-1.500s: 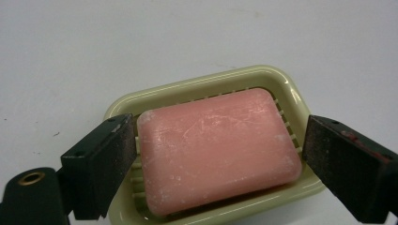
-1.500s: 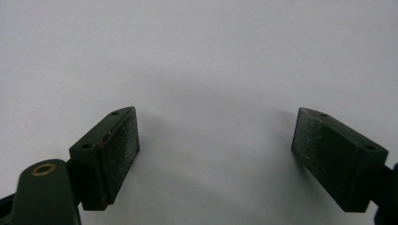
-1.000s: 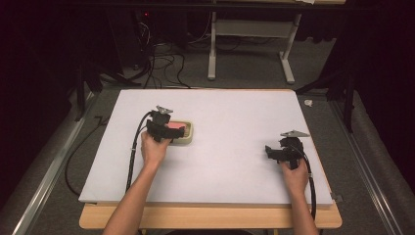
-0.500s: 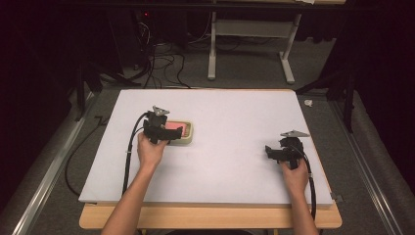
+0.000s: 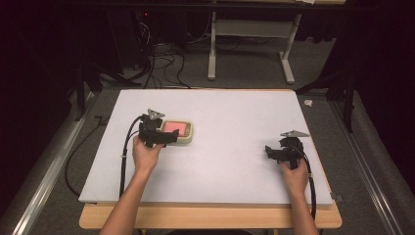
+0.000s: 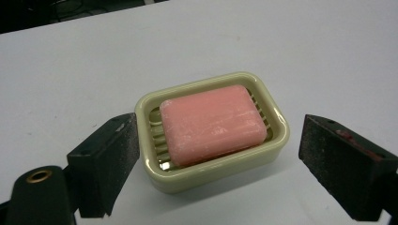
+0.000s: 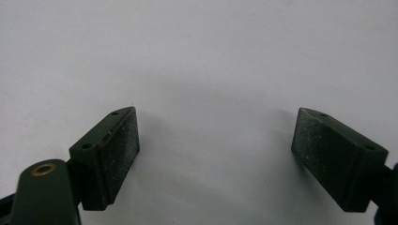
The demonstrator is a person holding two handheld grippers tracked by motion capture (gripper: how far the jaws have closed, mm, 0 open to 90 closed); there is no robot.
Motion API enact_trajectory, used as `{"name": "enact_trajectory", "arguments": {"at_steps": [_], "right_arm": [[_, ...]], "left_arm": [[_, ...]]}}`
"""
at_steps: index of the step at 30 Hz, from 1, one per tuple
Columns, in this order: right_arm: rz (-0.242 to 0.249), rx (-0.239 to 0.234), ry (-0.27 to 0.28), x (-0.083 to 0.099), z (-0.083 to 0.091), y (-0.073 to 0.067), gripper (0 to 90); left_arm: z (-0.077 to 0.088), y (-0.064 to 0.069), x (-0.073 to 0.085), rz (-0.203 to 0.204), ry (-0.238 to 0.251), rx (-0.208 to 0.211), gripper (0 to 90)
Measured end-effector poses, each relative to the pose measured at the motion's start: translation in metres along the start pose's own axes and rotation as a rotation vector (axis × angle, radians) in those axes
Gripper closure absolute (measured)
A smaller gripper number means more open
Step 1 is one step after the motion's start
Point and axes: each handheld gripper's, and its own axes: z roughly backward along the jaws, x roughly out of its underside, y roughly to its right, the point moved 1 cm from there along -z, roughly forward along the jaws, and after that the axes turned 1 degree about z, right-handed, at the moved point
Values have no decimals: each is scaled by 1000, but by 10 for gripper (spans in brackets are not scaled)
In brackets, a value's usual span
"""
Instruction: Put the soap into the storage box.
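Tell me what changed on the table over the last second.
The left gripper backed slightly off the soap dish, toward the table's left edge, its jaws closing a little but gripping nothing; the dish sits between them, untouched. The pink soap, dish and open right gripper stayed put.

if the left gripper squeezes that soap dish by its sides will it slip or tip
The soap dish looks like rigid, glossy plastic with rounded walls, so the left gripper may slide on it. It sits low and wide, so tipping seems unlikely. The pink soap lies loose and could shift if tilted.
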Motion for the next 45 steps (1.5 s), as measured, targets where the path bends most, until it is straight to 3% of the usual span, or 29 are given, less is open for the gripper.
{"name": "enact_trajectory", "arguments": {"at_steps": [45], "right_arm": [[-4,0,0,0,0,0,160]], "left_arm": [[39,-5,30,38,46,37,137]]}}
